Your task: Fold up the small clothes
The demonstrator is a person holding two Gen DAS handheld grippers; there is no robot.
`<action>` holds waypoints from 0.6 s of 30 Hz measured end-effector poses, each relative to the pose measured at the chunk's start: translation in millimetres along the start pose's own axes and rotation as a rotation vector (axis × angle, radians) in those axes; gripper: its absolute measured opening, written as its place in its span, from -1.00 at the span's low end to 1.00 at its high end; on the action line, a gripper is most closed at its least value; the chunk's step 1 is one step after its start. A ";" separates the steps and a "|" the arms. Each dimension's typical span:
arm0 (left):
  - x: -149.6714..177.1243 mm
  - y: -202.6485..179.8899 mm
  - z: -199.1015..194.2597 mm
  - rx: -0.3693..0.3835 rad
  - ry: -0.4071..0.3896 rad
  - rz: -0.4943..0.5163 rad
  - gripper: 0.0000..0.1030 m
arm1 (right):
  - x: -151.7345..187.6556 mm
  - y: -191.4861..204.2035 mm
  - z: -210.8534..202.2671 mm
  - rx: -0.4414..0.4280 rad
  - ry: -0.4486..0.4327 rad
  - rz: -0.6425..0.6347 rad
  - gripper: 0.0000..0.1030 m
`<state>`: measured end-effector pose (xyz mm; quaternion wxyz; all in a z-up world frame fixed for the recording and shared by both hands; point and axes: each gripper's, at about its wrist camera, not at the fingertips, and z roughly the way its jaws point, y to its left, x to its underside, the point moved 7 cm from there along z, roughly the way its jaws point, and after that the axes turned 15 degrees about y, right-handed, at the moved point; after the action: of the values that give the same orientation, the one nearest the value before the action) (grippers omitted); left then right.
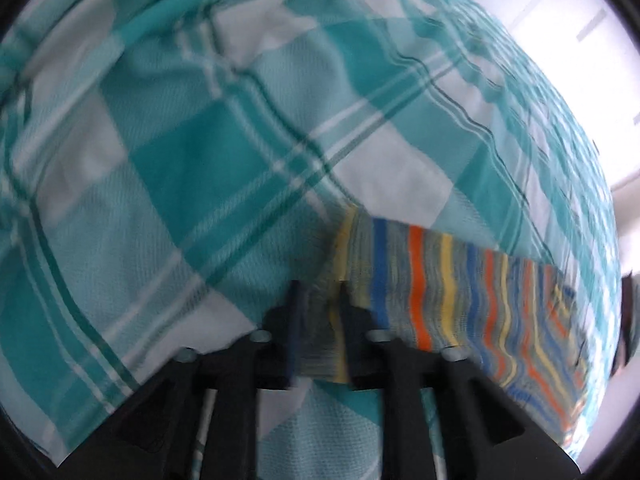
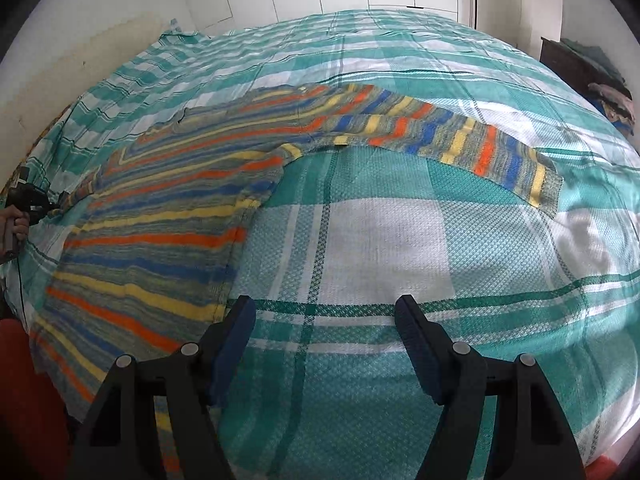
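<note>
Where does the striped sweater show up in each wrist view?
Left wrist: striped sweater, one end only, lower right, its edge between the left gripper fingers.
Right wrist: the whole sweater spread across the left and centre, one sleeve reaching right.
Shared landmark: the teal checked bedspread under it, also in the left wrist view.

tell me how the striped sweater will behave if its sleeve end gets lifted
Probably floppy: the striped sweater lies limp on the bedspread, its sleeve curving and following the surface. It looks like a thin, light knit, so lifting the cuff would likely drag the sleeve before the body moves. The textured bedspread may grip it, so it would likely bunch rather than slide.
</note>
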<state>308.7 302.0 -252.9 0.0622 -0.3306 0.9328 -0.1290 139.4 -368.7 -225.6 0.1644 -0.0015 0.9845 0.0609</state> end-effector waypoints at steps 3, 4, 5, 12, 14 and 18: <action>13.7 -3.3 -0.7 0.088 -0.033 -0.012 0.34 | 0.9 1.2 2.2 0.007 0.008 -0.008 0.39; 17.5 -5.2 0.9 0.091 -0.028 -0.006 0.29 | 1.1 1.1 3.6 0.009 0.012 -0.009 0.39; 21.1 -8.0 6.2 0.089 -0.010 0.012 -0.08 | 1.3 1.2 5.2 0.011 0.018 -0.009 0.39; 19.3 -10.2 11.3 -0.107 -0.042 0.101 -0.93 | 2.0 2.0 9.7 0.027 0.029 -0.012 0.40; 10.8 3.9 7.2 -0.227 -0.066 0.071 -0.89 | 2.3 2.2 11.0 0.032 0.035 -0.016 0.40; 15.7 17.8 -10.1 -0.211 -0.049 0.023 -0.39 | 2.0 1.3 11.0 0.039 0.037 -0.016 0.40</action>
<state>283.8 307.4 -248.7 0.0511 -0.3277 0.9432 -0.0210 141.1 -366.0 -236.4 0.1468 -0.0073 0.9883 0.0401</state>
